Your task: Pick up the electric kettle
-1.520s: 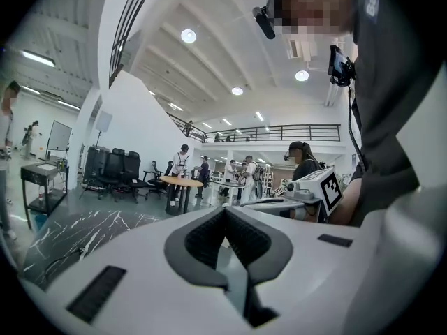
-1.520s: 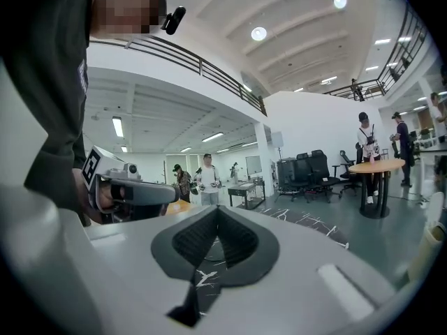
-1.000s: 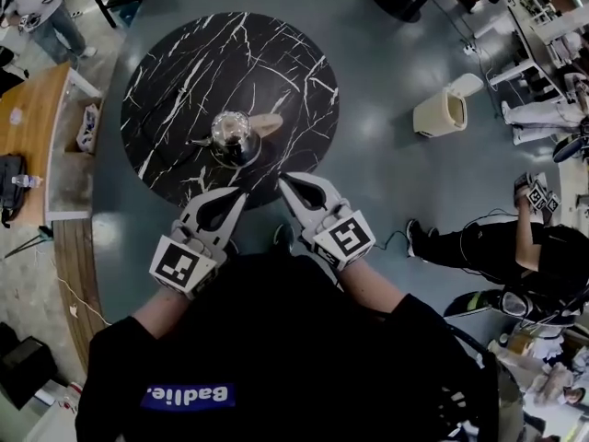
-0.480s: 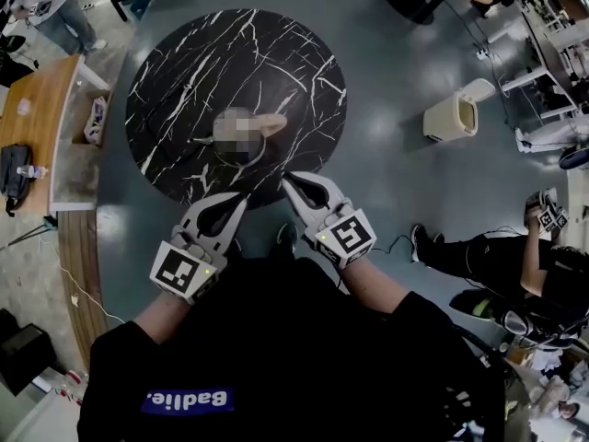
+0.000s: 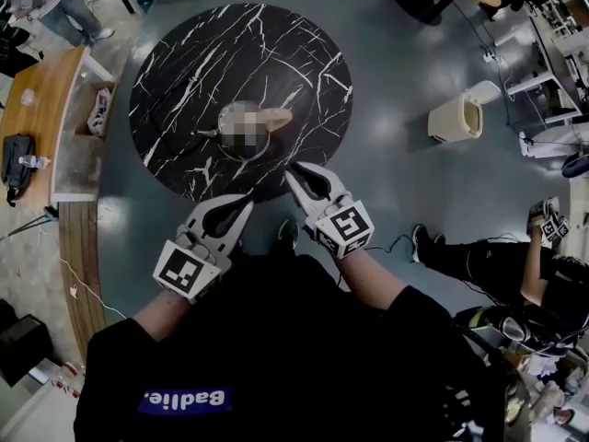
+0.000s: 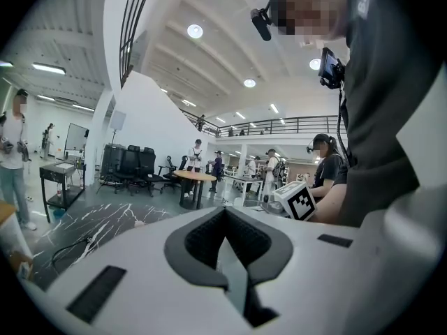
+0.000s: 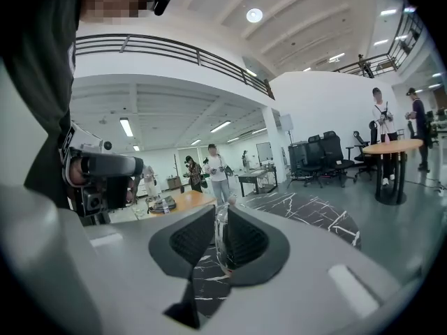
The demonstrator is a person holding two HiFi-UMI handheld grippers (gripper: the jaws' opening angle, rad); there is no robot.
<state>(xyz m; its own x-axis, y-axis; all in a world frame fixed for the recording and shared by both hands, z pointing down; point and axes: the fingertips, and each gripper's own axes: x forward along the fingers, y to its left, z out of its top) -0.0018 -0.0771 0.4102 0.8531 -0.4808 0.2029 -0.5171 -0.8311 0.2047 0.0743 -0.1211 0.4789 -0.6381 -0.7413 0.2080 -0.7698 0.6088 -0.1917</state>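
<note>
Right gripper (image 5: pixel 296 169) jaws just cracked apart, nothing between; left gripper (image 5: pixel 245 203) closed, empty. Kettle (image 5: pixel 245 133) untouched on table (image 5: pixel 184 53), farther out. Approach likely next.

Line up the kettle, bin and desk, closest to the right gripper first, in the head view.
1. Kettle, on the table just ahead of the right gripper, whose empty jaws have just been opening.
2. Bin, off to the right.
3. Desk, far left.
</note>
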